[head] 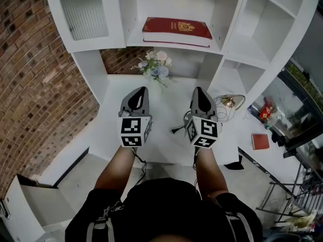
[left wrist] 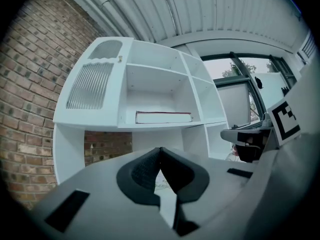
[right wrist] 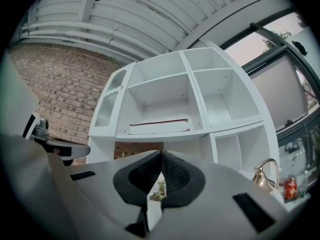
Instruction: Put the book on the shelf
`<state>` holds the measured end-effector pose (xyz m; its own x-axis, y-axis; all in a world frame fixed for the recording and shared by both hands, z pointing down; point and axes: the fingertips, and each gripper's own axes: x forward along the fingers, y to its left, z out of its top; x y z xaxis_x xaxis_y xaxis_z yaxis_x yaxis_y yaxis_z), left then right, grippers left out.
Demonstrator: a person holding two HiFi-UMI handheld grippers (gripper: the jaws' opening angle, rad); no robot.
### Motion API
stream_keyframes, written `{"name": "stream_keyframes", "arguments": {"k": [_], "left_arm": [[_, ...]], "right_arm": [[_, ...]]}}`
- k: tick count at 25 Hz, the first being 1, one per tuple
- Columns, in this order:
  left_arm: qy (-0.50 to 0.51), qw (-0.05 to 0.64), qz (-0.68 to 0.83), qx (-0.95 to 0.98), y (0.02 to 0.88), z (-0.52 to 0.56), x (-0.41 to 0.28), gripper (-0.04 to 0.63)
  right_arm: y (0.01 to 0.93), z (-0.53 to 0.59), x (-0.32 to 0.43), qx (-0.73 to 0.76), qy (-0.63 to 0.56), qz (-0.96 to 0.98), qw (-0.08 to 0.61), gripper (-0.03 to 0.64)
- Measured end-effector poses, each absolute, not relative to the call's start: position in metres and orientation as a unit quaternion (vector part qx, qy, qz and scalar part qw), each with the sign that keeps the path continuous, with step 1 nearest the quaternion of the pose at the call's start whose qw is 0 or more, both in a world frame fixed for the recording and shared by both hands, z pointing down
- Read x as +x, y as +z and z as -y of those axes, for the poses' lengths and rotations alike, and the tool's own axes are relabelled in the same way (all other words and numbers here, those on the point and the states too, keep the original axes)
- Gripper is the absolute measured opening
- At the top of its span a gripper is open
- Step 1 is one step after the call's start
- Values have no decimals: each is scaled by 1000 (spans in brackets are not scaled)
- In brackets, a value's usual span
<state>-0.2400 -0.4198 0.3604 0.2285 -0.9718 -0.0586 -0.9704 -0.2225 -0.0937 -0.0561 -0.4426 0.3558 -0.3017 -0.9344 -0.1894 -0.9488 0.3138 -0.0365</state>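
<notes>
**Red book flat on the shelf, both grippers closed and empty**

The red book (head: 176, 30) lies flat in the middle compartment of the white shelf unit (head: 96, 45). Its gold-crested cover faces up and its long edge runs along the front of the shelf board. Nothing else shares that compartment with it. To its left is a compartment closed by a ribbed-glass door (head: 83, 14), and to its right are open compartments.

The person stands in front of the unit with both forearms stretched out over the white desk (head: 166, 140). The left gripper (head: 143, 89) and the right gripper (head: 200, 89) are side by side and well apart, below the book's shelf and well short of it. Both point towards the shelf unit.

On the left gripper the two dark pads meet at the tip, with nothing between them. The right gripper's pads are pressed together the same way and also hold nothing.

A small bunch of pale flowers (head: 156, 67) stands at the back of the desk, in the recess under the book's shelf. It sits beyond and between the two gripper tips. A brass-coloured piece (head: 229, 102) is just to the right of the right gripper; what it is I cannot tell. Further right, a small red notebook (head: 260, 141) lies flat on a separate surface. A brick wall (head: 35, 79) runs along the left side of the unit and shows again behind the flowers.
</notes>
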Motion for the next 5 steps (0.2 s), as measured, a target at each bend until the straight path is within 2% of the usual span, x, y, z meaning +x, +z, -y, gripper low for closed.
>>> {"name": "stream_keyframes", "arguments": {"k": [5], "left_arm": [[9,30,-614,-789,366,419,-246,14]], "right_arm": [[359,440,-59,-585,28,-805,91,14]]}}
